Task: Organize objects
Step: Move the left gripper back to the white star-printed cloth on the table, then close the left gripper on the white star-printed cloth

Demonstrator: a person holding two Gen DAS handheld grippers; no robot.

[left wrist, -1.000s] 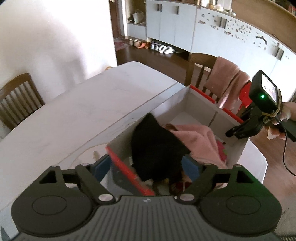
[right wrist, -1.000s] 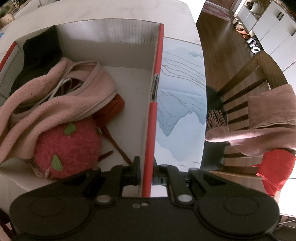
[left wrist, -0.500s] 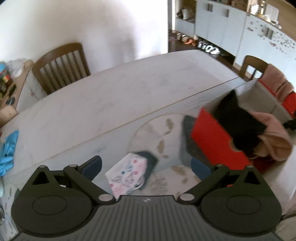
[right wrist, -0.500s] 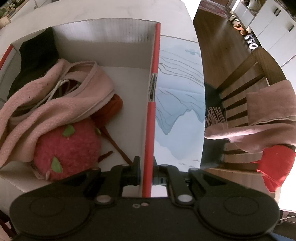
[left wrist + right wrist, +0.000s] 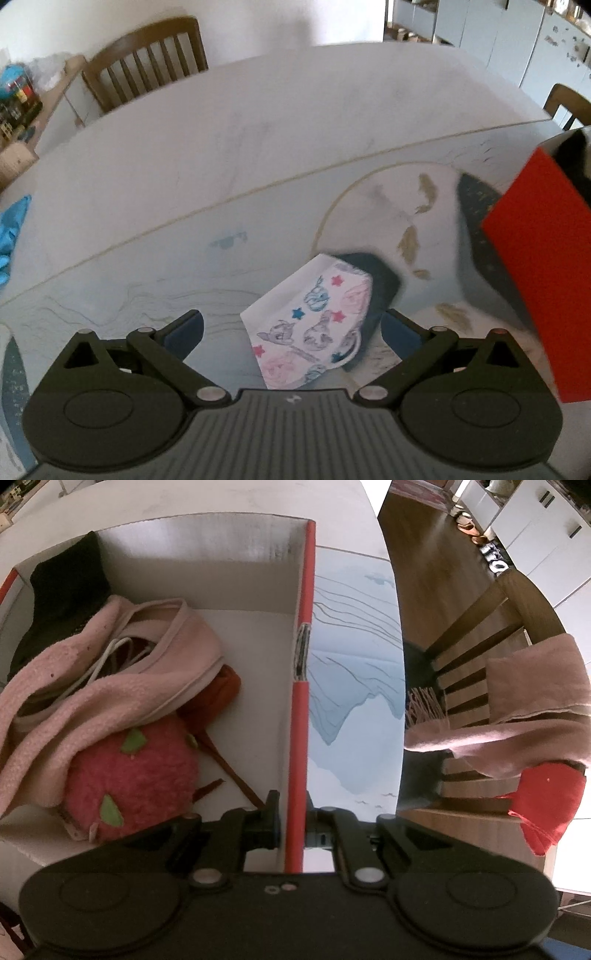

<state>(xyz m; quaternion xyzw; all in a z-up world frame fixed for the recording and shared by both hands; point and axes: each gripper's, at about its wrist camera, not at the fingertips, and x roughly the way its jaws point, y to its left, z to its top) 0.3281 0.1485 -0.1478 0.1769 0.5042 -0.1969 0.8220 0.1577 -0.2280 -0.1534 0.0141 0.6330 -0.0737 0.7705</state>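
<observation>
A white face mask [image 5: 314, 325] printed with stars and cartoon figures lies on the table mat, partly over a dark flat item [image 5: 380, 284]. My left gripper [image 5: 291, 328] hangs just above it, open wide, with the mask between its blue pads and nothing gripped. The red-sided box [image 5: 543, 266] stands to the right. In the right wrist view my right gripper [image 5: 291, 830] is shut on the box's red wall [image 5: 299, 723]. Inside lie a black cloth [image 5: 62, 594], a pink fleece garment [image 5: 110, 672], an orange item [image 5: 221, 690] and a pink plush strawberry [image 5: 133, 775].
The pale table [image 5: 258, 122] stretches far behind the mask. A wooden chair [image 5: 147, 59] stands at its far side, blue cloth [image 5: 11, 229] at the left edge. To the right of the box, a chair [image 5: 480, 672] carries a pink scarf [image 5: 524, 716] and red cloth [image 5: 546, 805].
My left gripper swung left away from the box and sank toward the table, bringing the patterned mask between its fingers. The right gripper kept its hold on the box wall.
</observation>
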